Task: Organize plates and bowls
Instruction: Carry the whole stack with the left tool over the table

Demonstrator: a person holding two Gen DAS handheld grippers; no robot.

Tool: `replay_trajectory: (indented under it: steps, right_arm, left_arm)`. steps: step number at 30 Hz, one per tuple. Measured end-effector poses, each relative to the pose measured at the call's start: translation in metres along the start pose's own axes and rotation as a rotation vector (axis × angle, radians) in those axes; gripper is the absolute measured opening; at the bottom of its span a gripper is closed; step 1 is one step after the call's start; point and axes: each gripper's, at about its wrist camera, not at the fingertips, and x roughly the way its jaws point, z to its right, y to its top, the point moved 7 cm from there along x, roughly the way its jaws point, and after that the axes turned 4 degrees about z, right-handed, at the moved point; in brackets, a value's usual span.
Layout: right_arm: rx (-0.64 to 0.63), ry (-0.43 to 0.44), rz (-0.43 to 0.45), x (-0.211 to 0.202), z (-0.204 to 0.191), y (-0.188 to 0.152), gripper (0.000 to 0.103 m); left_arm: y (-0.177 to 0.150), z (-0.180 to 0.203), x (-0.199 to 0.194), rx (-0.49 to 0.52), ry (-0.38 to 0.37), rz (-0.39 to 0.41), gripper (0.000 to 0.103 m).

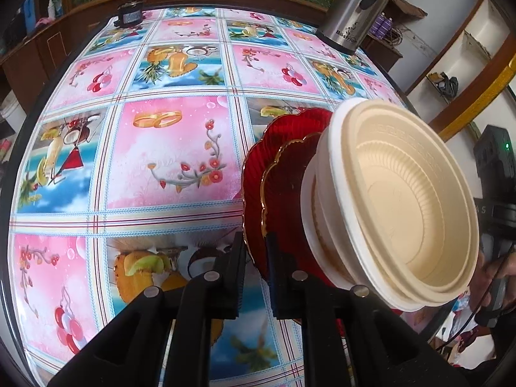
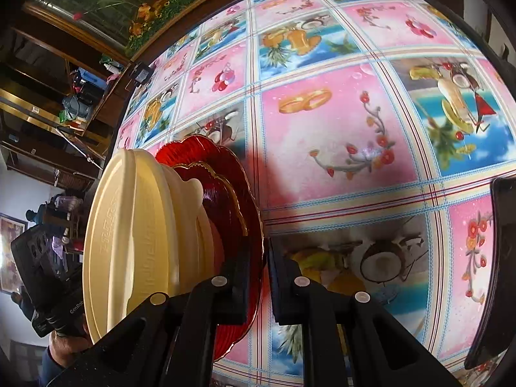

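A stack rides above the patterned table (image 1: 167,161): a large scalloped red plate (image 1: 283,129), a smaller gold-rimmed red plate (image 1: 290,187) on it, and several nested cream bowls (image 1: 412,209) on top. My left gripper (image 1: 256,258) is shut on the large plate's rim, with the stack to its right. In the right wrist view my right gripper (image 2: 262,258) is shut on the opposite rim of the large red plate (image 2: 200,148). There the smaller plate (image 2: 225,200) and the bowls (image 2: 129,225) lie to its left. Each view shows the other gripper's black body beyond the bowls.
A steel thermos (image 1: 351,9) stands at the table's far right edge. A small black device (image 1: 129,16) sits at the far left edge. A dark flat object (image 2: 496,274) fills the right edge of the right wrist view. Wooden cabinets and shelves surround the table.
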Motion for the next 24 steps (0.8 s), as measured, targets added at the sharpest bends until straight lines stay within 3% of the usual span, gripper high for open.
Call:
replay_trajectory:
  steps: [10,14,19,24]
  right_arm:
    - [-0.017,-0.003,0.001,0.001,0.001,0.000,0.011]
    - [-0.019,-0.012,-0.005,0.002,0.000,0.000,0.012]
    - [-0.024,-0.021,0.000,-0.003,-0.001,-0.002,0.012]
    - [-0.031,-0.030,0.017,-0.016,0.000,-0.005,0.012]
  left_arm:
    - [-0.003,0.004,-0.002,0.020,0.034,0.019,0.013]
    - [-0.002,0.004,-0.007,0.029,0.042,0.036,0.017]
    - [0.000,0.004,-0.015,0.040,0.058,0.058,0.032]
    - [-0.001,0.004,-0.023,0.056,0.073,0.074,0.035]
